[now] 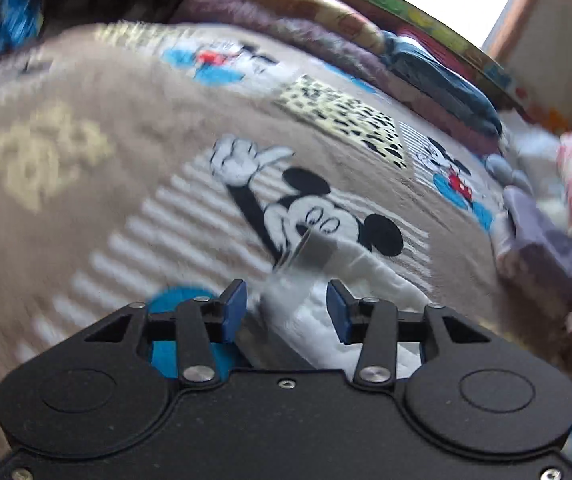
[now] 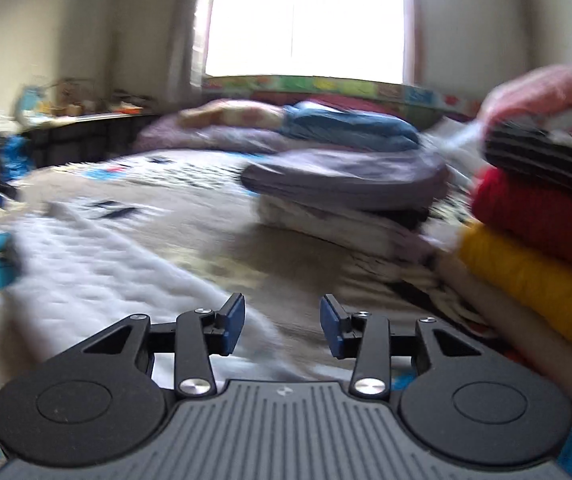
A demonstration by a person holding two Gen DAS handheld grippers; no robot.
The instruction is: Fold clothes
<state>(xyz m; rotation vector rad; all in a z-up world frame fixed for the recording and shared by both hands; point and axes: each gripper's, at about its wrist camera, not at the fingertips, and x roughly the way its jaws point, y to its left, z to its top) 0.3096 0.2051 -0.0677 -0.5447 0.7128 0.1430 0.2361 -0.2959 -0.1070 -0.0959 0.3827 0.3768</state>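
Observation:
A white quilted garment lies flat on the Mickey Mouse blanket covering the bed. My left gripper is open, its blue pads on either side of the garment's near part, not closed on it. In the right wrist view the same white garment stretches to the left. My right gripper is open and empty, just above the garment's right edge. Both views are motion-blurred.
A stack of folded clothes, pink, striped, red and yellow, stands at the right. A folded purple and white pile lies ahead. Bedding and pillows line the headboard. It also shows in the left wrist view.

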